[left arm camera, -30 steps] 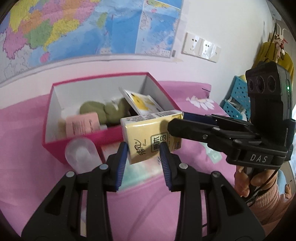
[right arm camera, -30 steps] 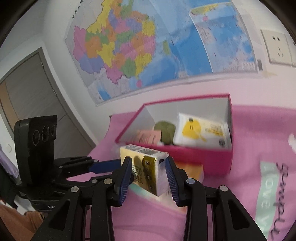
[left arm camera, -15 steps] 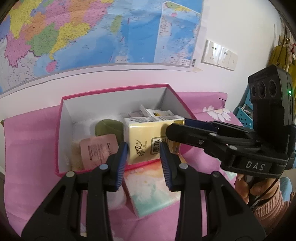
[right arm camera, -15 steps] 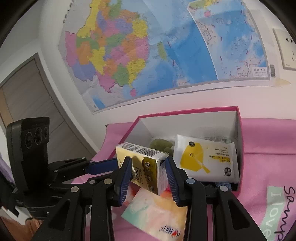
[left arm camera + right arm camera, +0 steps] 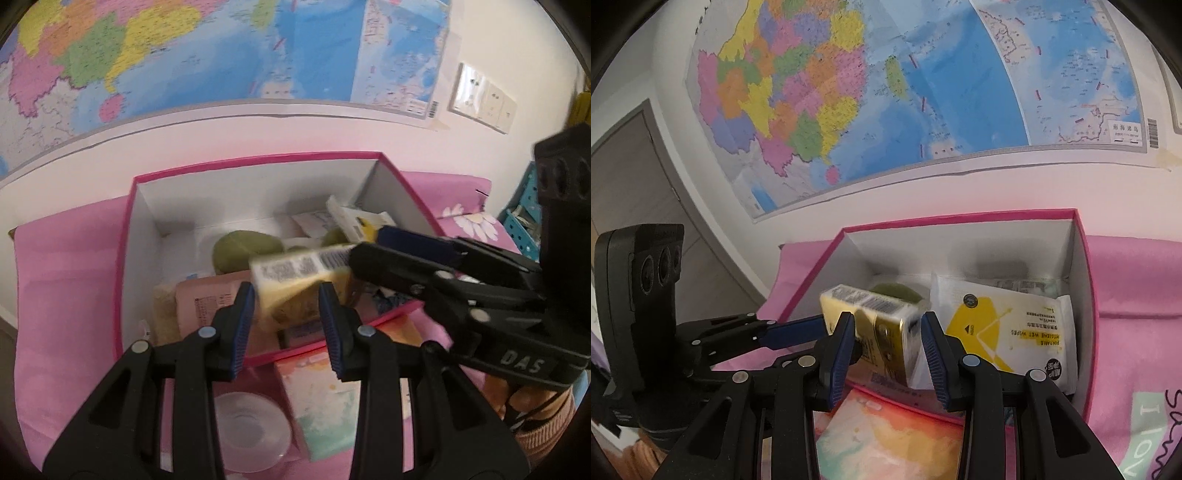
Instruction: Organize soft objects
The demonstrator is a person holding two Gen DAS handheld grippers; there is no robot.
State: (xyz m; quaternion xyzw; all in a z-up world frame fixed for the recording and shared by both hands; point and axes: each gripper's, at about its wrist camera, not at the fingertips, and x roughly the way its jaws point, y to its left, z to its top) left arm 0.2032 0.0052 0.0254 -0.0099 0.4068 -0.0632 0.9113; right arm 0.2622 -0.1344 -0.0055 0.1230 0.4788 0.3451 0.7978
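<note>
A: Starting left of the left tongs point(image 5: 286, 314): what's around?

B: Pink cloth point(image 5: 70, 295), then the pink box point(image 5: 123, 258) with its white inner walls. Below those tongs, outside the box, lie a clear round lid point(image 5: 251, 432) and a pastel tissue pack point(image 5: 325, 398).

A: And inside the box?

B: Just left of the left tongs, a pink sachet point(image 5: 207, 299) and a pale yellow block beside it. Beyond the tips sits a green soft lump point(image 5: 243, 251). To the right, a white-and-yellow wet wipes pack point(image 5: 1008, 332) leans against the box's right wall.

A: The yellow tissue pack point(image 5: 295, 284)?

B: It hangs over the box's near half, between both pairs of tongs. Its long axis runs roughly crosswise from the left tongs toward the right tongs point(image 5: 888, 339), barcode face up, tilted, somewhat blurred.

A: Are the tongs clenched?

B: The right tongs come in from the right and grasp the pack's end. The left tongs bracket its other end with a narrow gap; whether their pads press, I cannot tell.

A: Anything in the way?

B: The green lump and wipes pack fill the floor beneath it.
</note>
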